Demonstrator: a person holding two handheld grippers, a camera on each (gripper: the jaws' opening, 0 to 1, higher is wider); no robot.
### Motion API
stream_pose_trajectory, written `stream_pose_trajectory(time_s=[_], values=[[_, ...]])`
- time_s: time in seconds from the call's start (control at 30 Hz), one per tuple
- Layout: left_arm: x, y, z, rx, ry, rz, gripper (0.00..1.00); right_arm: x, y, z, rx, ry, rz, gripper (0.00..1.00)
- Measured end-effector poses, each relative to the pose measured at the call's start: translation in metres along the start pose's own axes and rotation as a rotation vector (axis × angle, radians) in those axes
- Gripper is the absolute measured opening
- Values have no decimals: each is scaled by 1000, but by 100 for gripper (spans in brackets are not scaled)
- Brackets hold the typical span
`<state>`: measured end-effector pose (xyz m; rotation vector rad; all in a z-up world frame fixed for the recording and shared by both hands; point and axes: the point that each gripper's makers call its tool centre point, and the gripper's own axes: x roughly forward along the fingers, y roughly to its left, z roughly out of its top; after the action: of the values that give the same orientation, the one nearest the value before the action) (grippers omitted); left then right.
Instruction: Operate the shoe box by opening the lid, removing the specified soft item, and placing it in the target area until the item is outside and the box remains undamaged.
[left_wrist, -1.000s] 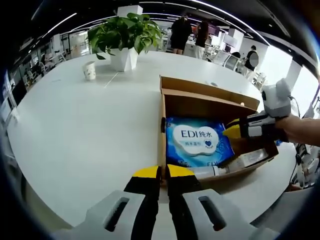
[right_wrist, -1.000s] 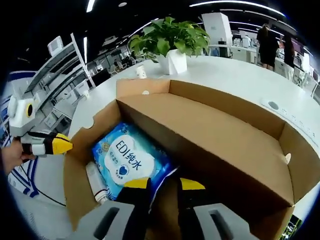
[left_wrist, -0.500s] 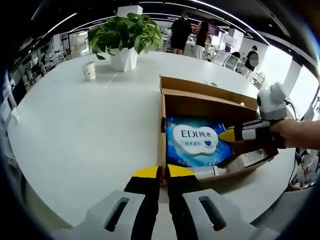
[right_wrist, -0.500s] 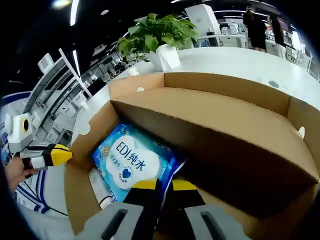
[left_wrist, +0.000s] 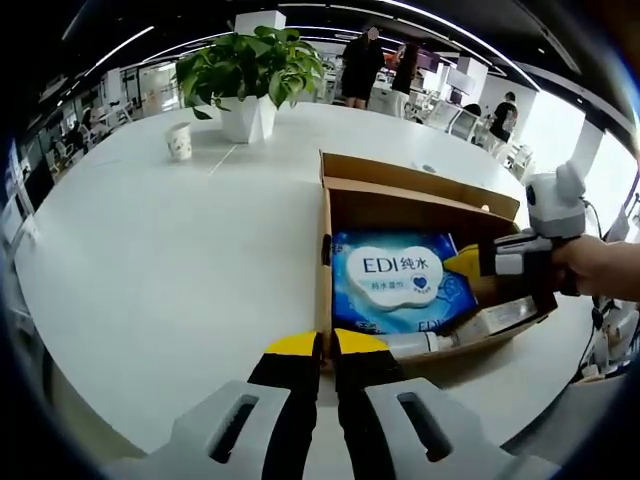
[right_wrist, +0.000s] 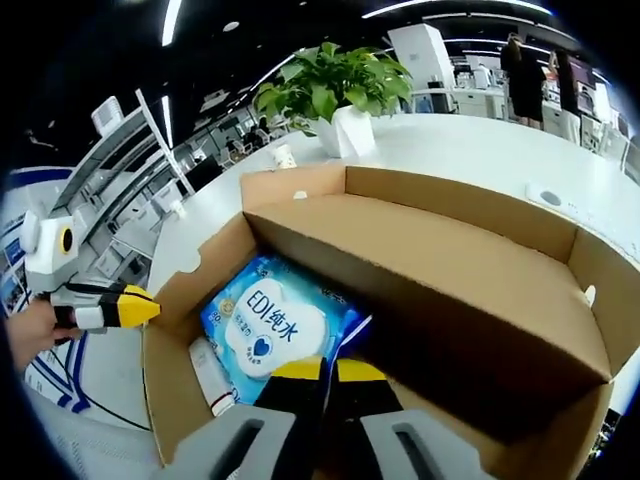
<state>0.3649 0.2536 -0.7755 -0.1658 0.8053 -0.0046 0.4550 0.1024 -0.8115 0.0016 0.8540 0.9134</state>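
Left gripper view has the left hand-held gripper (left_wrist: 327, 344) low in front with its yellow-tipped jaws pressed together on nothing, just short of the near wall of the open brown cardboard shoe box (left_wrist: 325, 215), which sits on the round white table (left_wrist: 160, 250). Beyond those jaws, inside the box, lies the blue soft pack of wet wipes with a white label (left_wrist: 395, 283), and a white tube (left_wrist: 470, 326) rests along the box's near edge beside it. To the right of the left gripper, the right hand-held gripper (left_wrist: 463, 262) reaches over the box, its yellow tip at the pack's far-right edge. Right gripper view shows its own jaws (right_wrist: 318, 370) closed together just above the pack (right_wrist: 275, 325), with no clear hold on it. Far ahead of the left gripper stand a green potted plant in a white pot (left_wrist: 248, 75) and a small paper cup (left_wrist: 179, 141).
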Motion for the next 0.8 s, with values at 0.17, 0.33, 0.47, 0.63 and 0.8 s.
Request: stream_pose_trajectory(time_s=[0.17, 0.33, 0.47, 0.63, 0.8], values=[[-1, -1, 0, 0, 0, 1, 2, -3, 3, 3, -7, -15, -1, 0], [-1, -1, 0, 1, -1, 2, 2, -6, 4, 9, -8, -41, 7, 0], [-1, 0, 0, -2, -2, 2, 2, -10, 5, 17, -13, -68, 14, 0], [-2, -1, 0, -4, -3, 2, 2, -17, 10, 22, -35, -90, 17, 0], [-3, -1, -1, -1, -4, 2, 2, -22, 7, 24, -47, -100, -4, 0]])
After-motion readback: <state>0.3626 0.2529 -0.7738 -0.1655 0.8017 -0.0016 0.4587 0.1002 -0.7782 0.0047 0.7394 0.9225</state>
